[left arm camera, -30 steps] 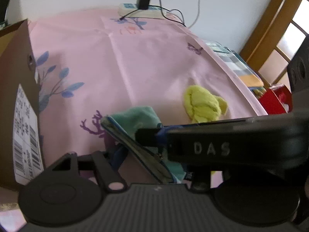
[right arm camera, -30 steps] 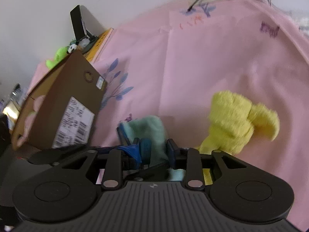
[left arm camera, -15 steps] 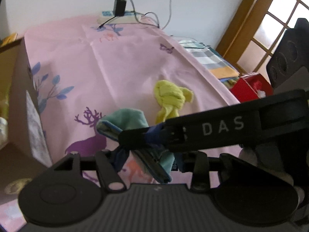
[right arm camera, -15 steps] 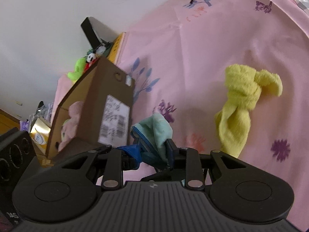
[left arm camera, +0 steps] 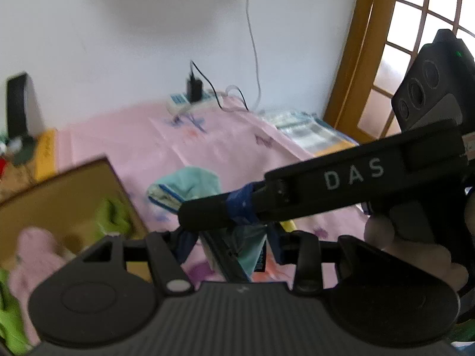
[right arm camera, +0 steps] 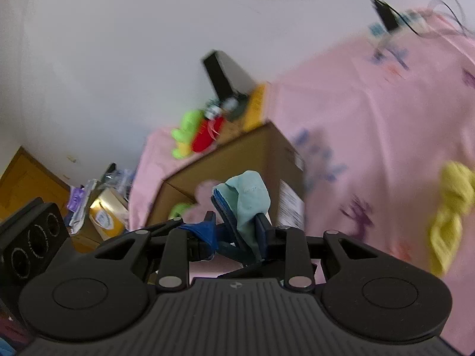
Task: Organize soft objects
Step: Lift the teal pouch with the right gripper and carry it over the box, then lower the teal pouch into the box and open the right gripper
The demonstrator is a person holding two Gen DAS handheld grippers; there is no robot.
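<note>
Two views: one teal cloth in transit.
Left wrist view: teal cloth point(left arm camera: 190, 185) pinched by both tools; left gripper point(left arm camera: 228, 243) jaws clamped on its lower folds, right gripper point(left arm camera: 207, 212) crossing in front; cardboard box point(left arm camera: 71, 198) just beside.
Right wrist view: right gripper point(right arm camera: 237, 234) jaws clamped on the cloth point(right arm camera: 248, 197), held above the box point(right arm camera: 237, 154); yellow towel point(right arm camera: 451, 207) lies on the pink bedsheet point(right arm camera: 371, 112).
Handling: likely light, limp, droops; best gripped at bunched folds.

Daylight glares through the window point(left arm camera: 394, 68); both views are smeared, edges bowed, soft shadow on the wall point(left arm camera: 148, 0).
</note>
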